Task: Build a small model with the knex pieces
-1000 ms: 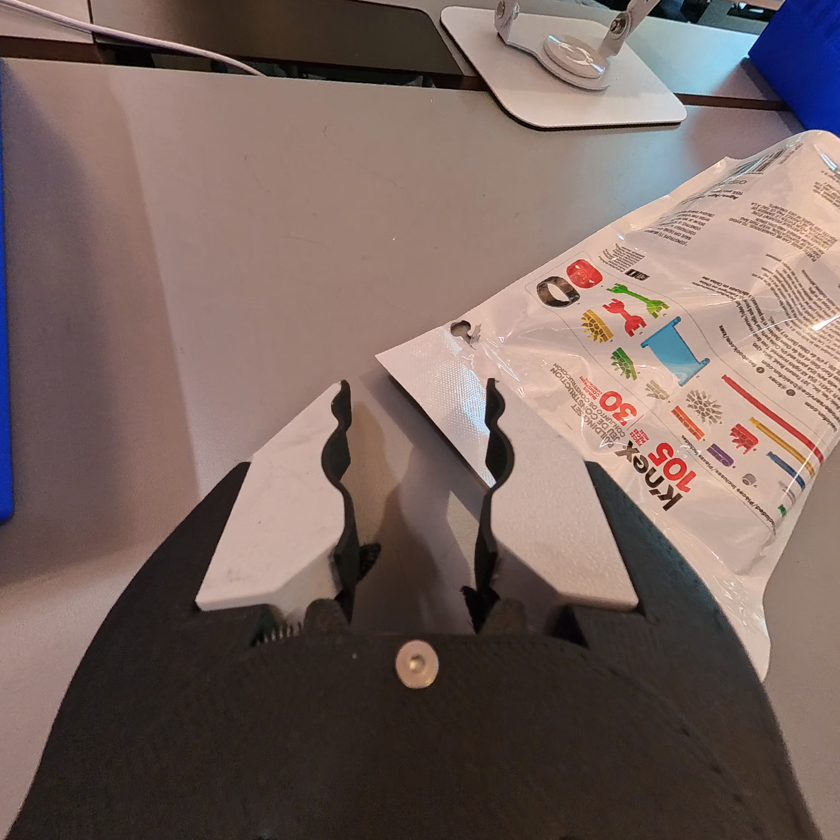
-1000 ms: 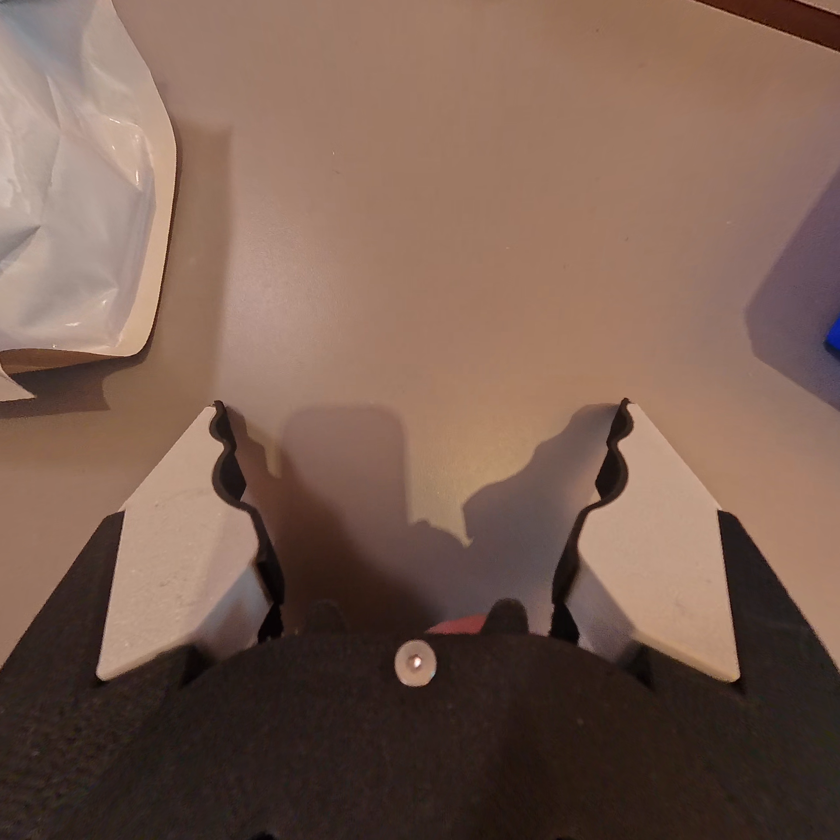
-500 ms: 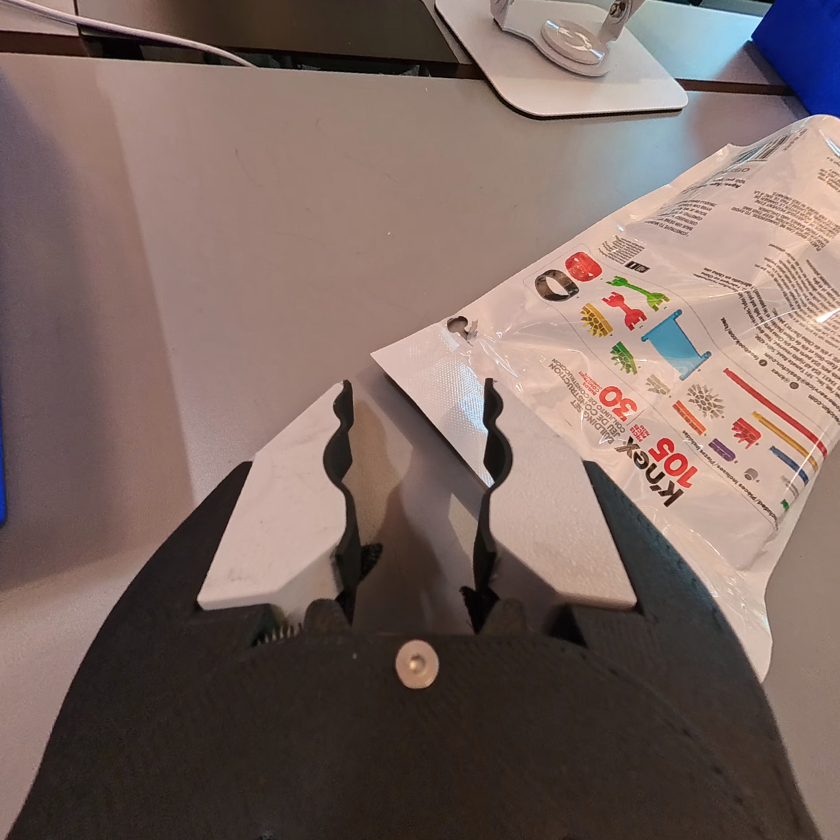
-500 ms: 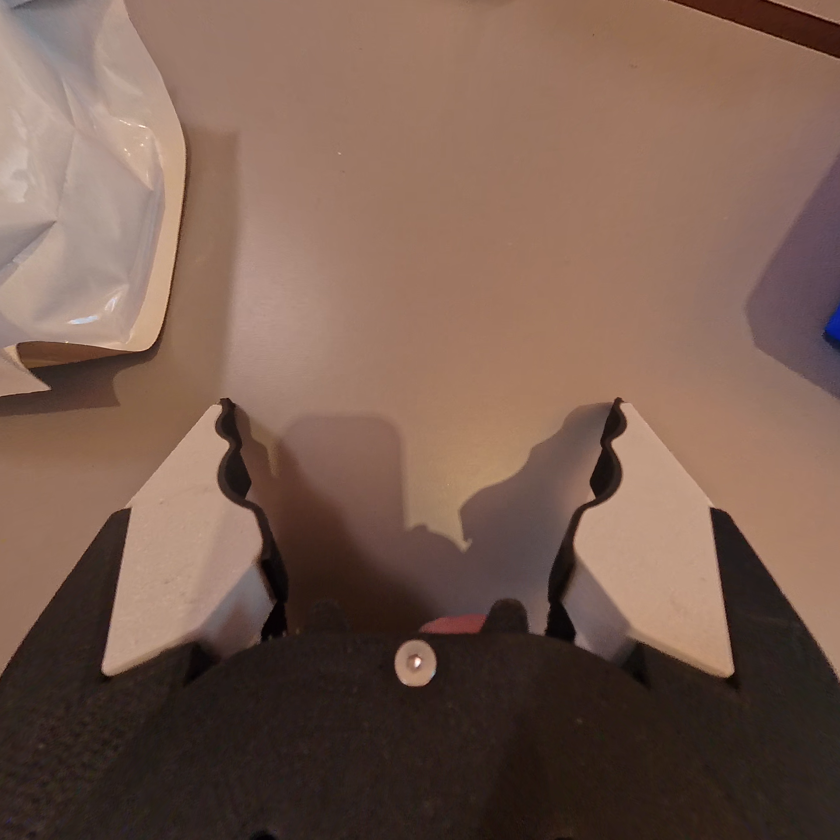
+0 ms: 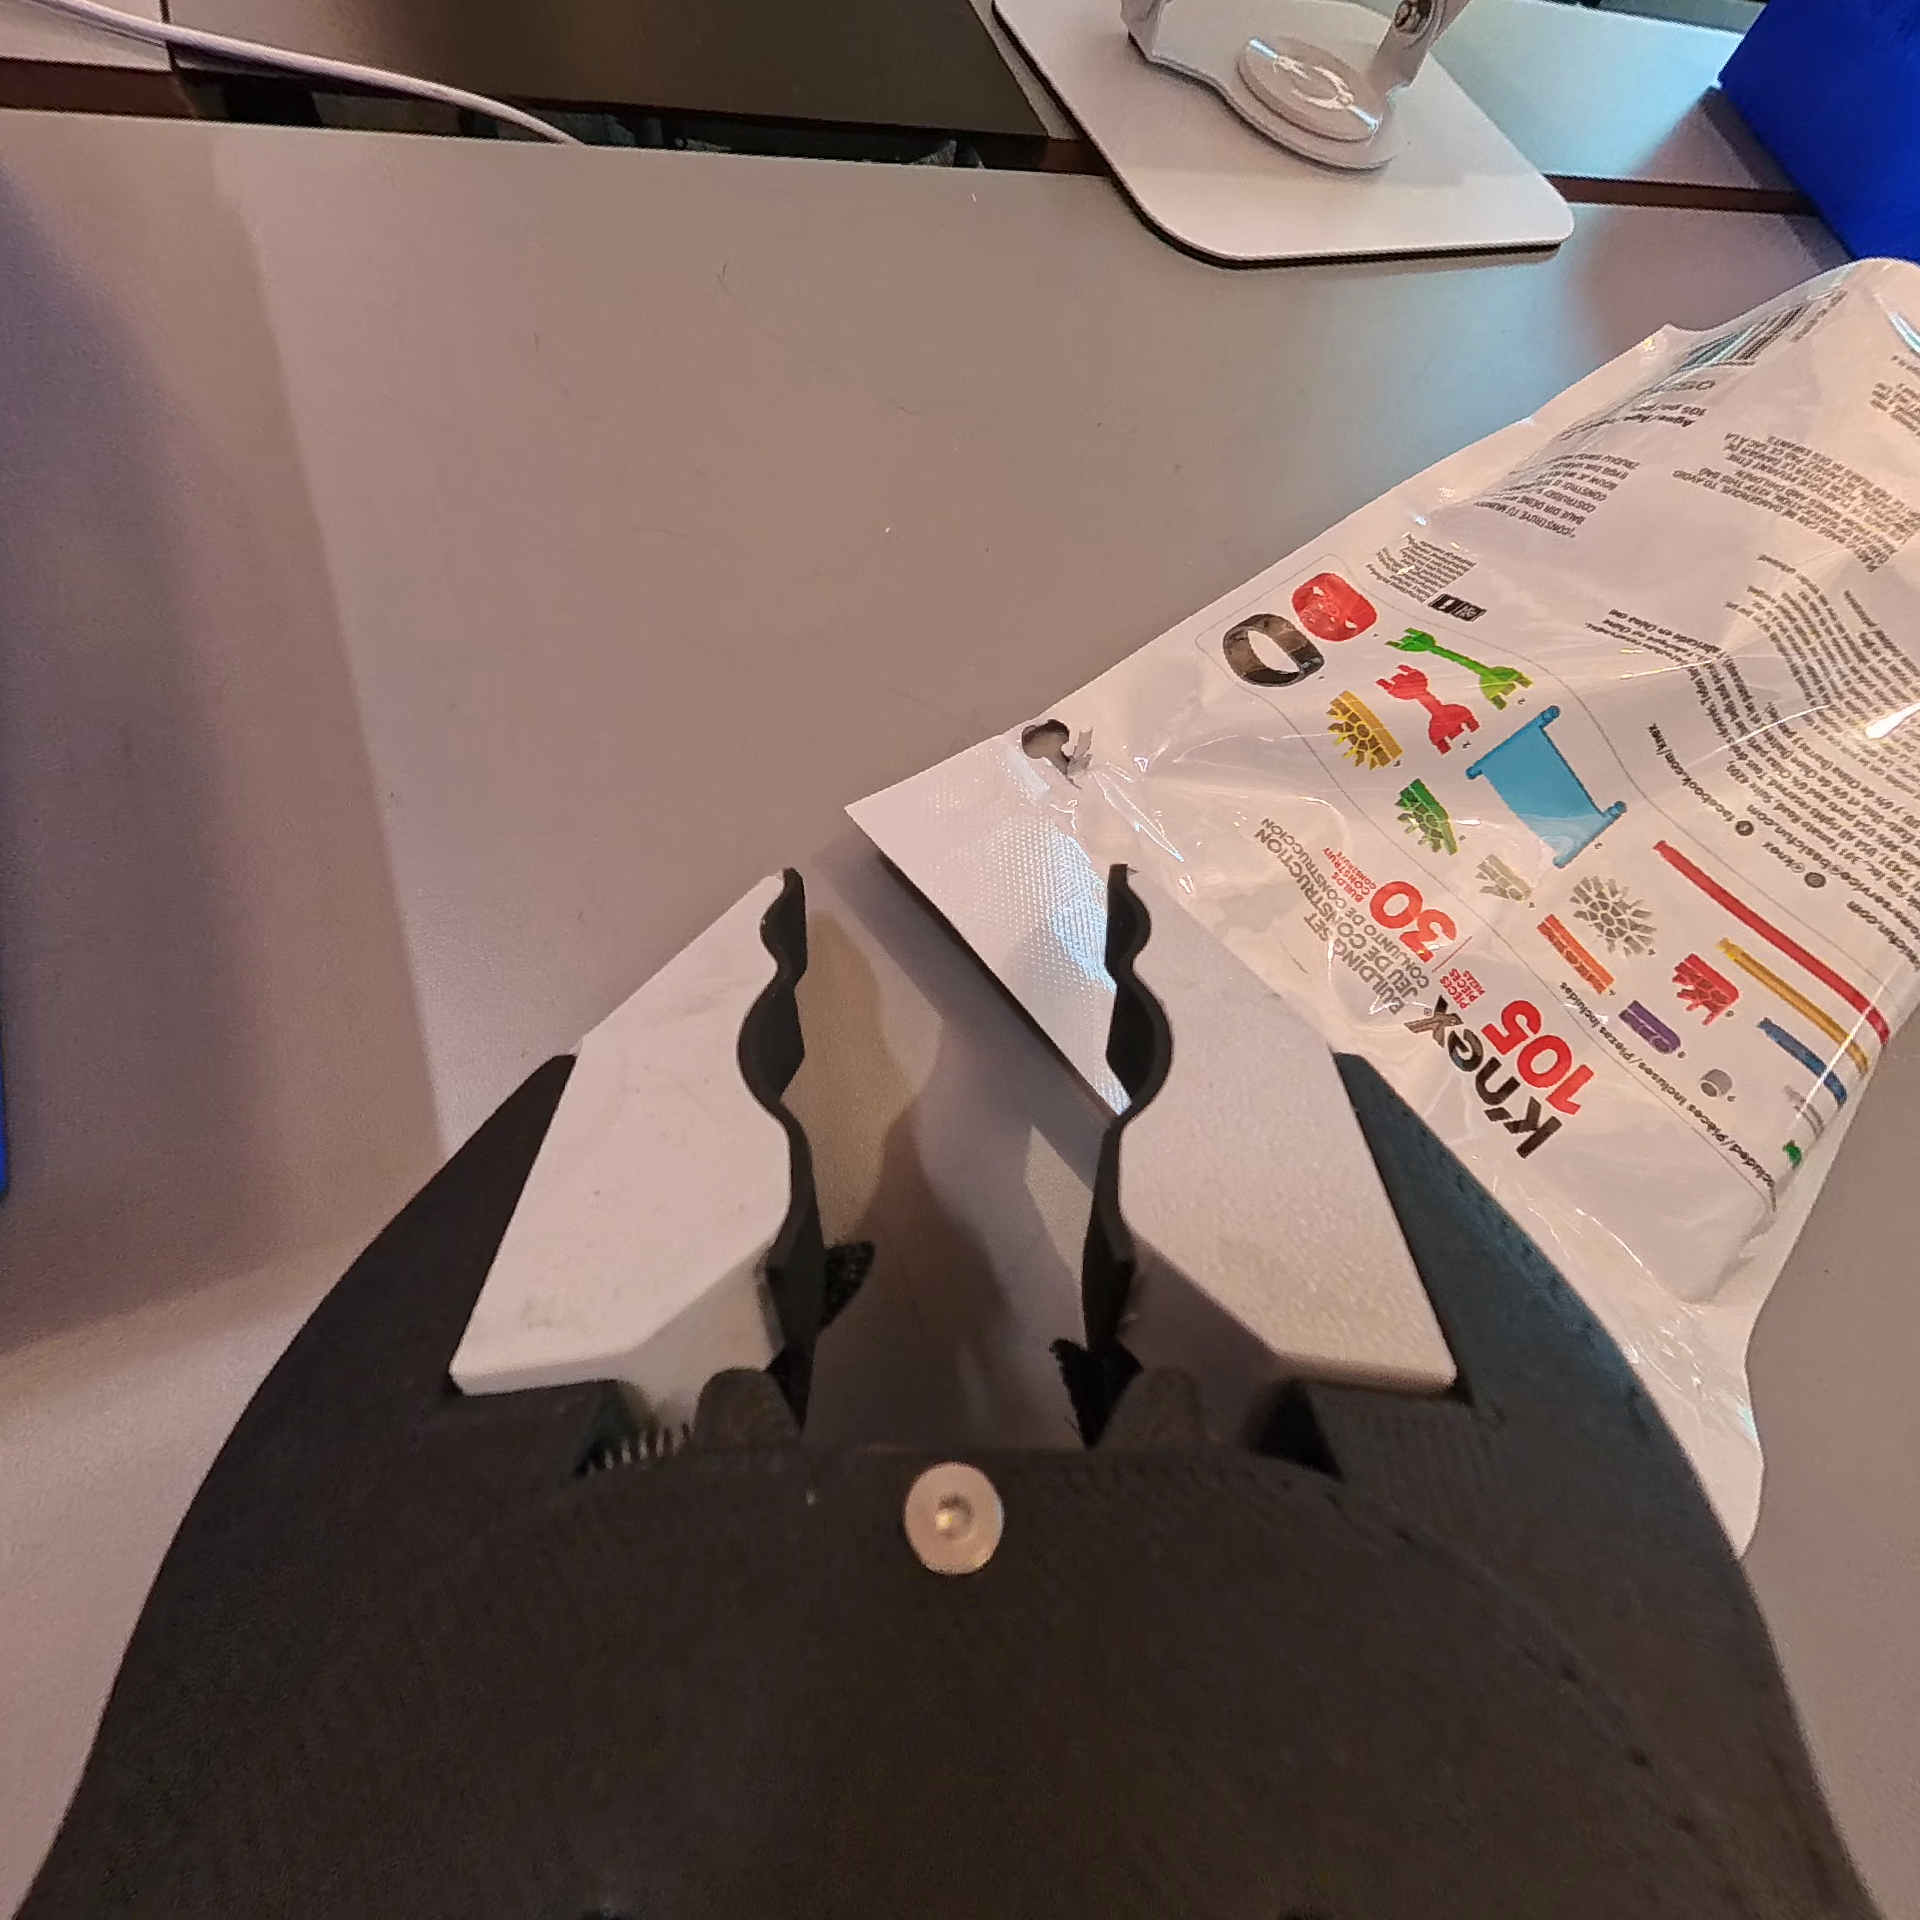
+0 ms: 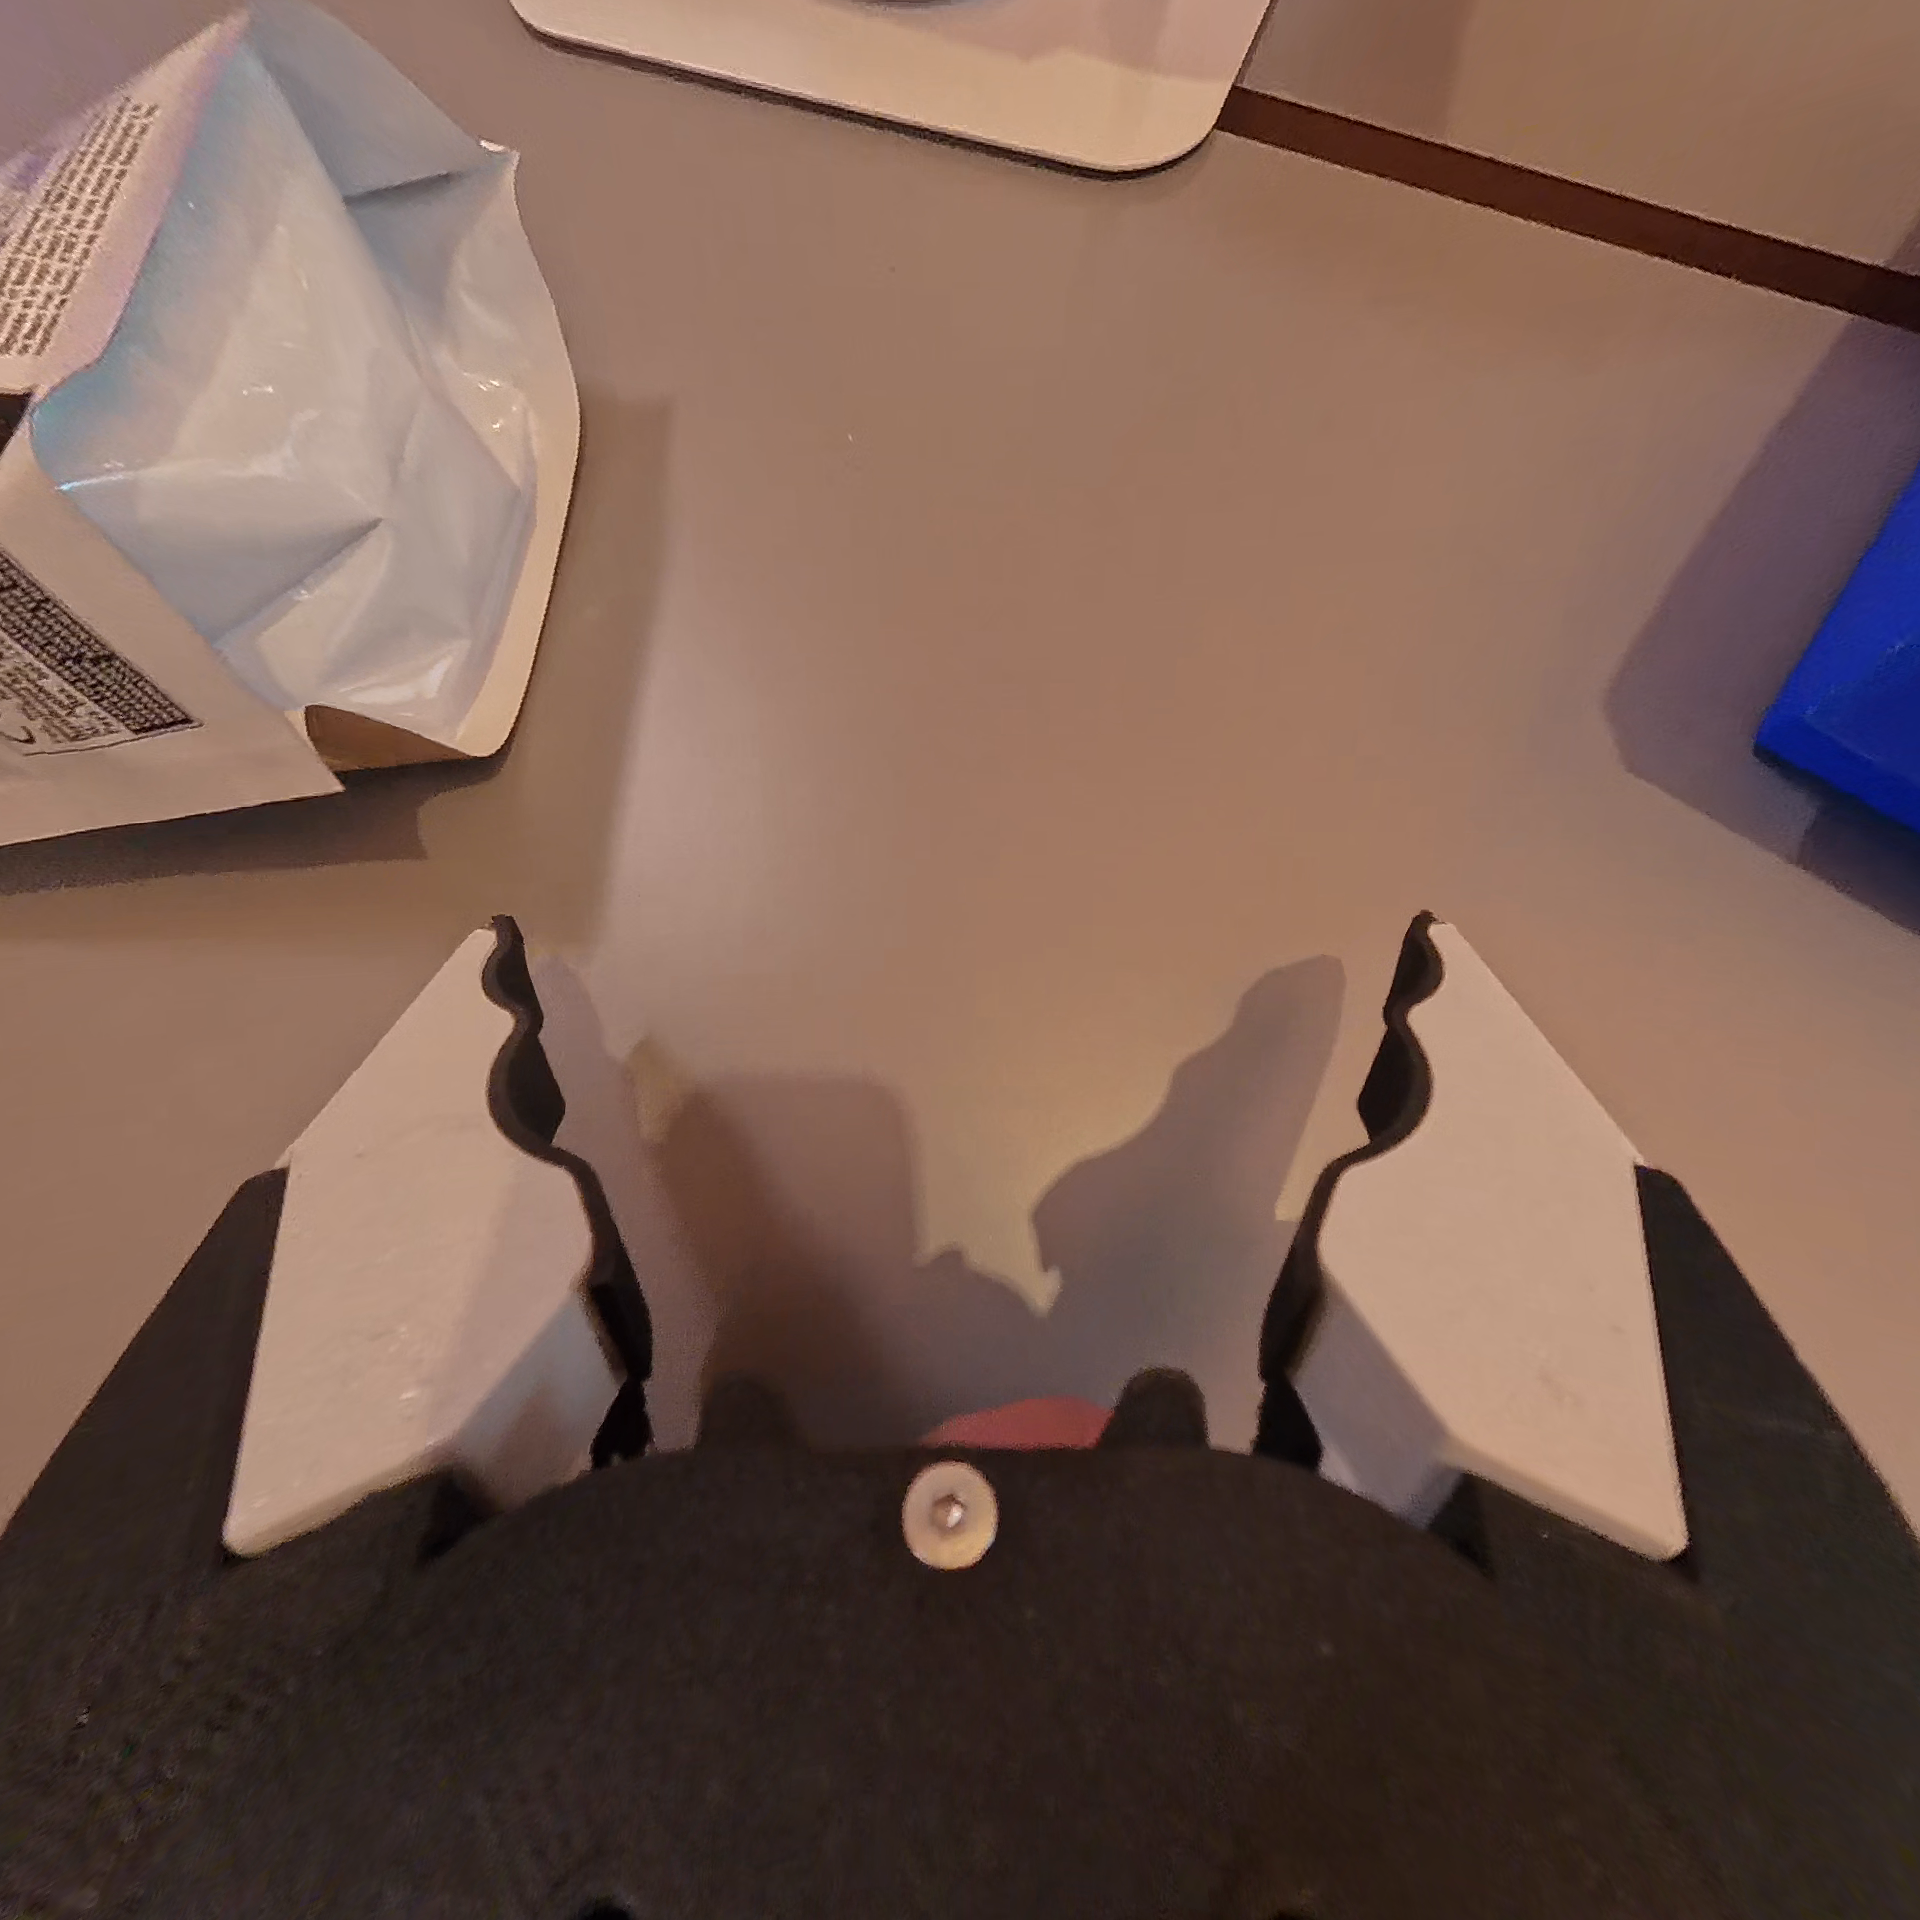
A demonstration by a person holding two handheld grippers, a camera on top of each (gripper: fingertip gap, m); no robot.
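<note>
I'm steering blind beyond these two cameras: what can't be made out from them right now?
- Bag contents: both views, opaque printed plastic hides them.
- Bag's near edge: left wrist view, the left gripper finger covers it, so contact is unclear.
- Blue object: right wrist view, cut off by the frame edge.
- Pink patch: hidden behind the open right gripper body.
- White stand base: its upper part is cropped.

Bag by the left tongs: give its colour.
White, with small multicoloured pictures and black print; the bag shows best in the left wrist view.

Sharp, evenly lit, soft shadows
</note>
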